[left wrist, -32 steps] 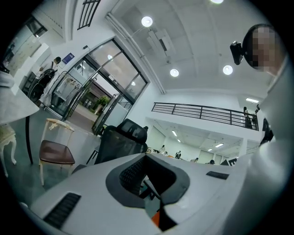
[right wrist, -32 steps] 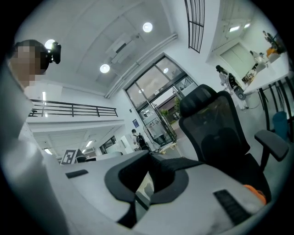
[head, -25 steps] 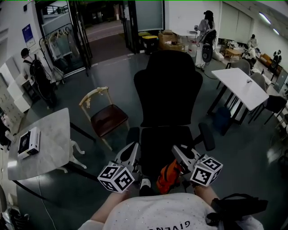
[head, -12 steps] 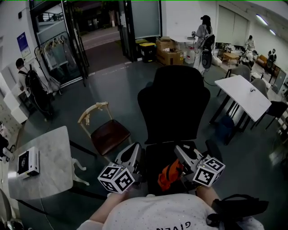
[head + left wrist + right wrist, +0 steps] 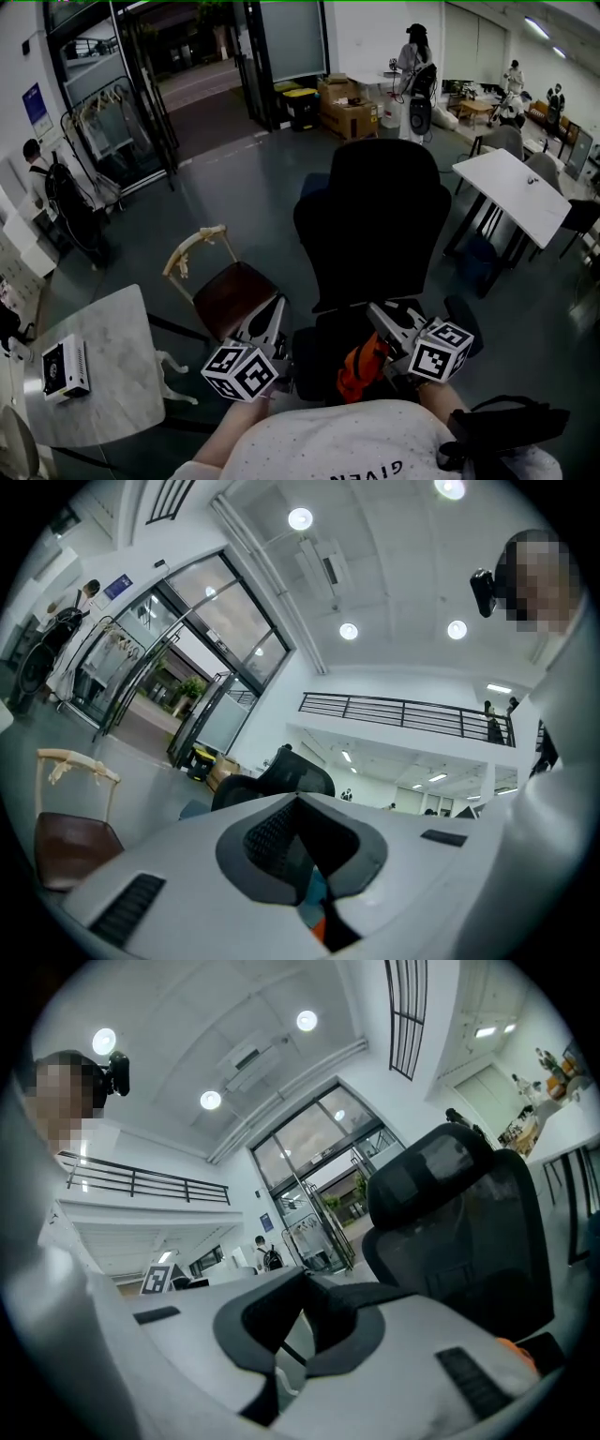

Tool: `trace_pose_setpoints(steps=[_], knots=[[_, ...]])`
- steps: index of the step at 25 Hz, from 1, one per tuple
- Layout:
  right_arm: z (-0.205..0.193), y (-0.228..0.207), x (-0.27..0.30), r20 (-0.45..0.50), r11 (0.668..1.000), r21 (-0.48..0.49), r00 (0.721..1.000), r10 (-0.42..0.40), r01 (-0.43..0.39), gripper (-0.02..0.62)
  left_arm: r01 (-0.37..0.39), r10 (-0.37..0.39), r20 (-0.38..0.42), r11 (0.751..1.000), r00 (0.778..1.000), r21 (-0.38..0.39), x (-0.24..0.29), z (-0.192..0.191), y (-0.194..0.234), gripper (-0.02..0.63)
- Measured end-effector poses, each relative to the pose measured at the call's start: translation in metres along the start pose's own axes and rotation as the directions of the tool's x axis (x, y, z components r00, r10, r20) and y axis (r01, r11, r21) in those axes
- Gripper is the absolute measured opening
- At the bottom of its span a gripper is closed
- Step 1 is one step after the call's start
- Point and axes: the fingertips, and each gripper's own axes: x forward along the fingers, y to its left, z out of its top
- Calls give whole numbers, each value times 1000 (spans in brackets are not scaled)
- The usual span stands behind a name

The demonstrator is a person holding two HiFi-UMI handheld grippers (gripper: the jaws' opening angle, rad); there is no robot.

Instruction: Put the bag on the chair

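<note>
A black office chair (image 5: 375, 216) stands right in front of me, its seat (image 5: 323, 349) low in the head view. An orange bag (image 5: 361, 367) hangs between my two grippers, over the front of the seat. My left gripper (image 5: 279, 307) points level at the chair, jaws closed, and in the left gripper view (image 5: 298, 799) orange and teal bag fabric (image 5: 317, 921) shows just behind the pads. My right gripper (image 5: 377, 311) is also closed, and in the right gripper view (image 5: 305, 1274) a thin strap runs under the pads. The chair's back (image 5: 459, 1213) fills that view's right side.
A wooden chair with a brown seat (image 5: 230, 291) stands left of the office chair. A marble table (image 5: 112, 347) with a white box (image 5: 66, 367) is at lower left, a white table (image 5: 511, 183) at right. Cardboard boxes (image 5: 347, 103) and people stand far back.
I have walked forward: both grippers and the bag have come closer to the black chair. The wooden chair and marble table have slid down and nearer in the head view.
</note>
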Motion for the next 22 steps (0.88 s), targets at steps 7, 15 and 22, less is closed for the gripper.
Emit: trace_pose_setpoints(steps=[7,15,22], knots=[[-11,-21,22,-55,999,11,998,-35,36,-9,86,-87,-54,996,995,-22,20,-13,11,0],[-10,-35,52,-61,998,29,997,-53,55,-9,95,-98,-106,995,990,-27,35,-20,35,0],[-15,-53,75,-83,997,45,995,-56,60,-9,61,-64,-148,998,987,-21,51,-32,56,0]])
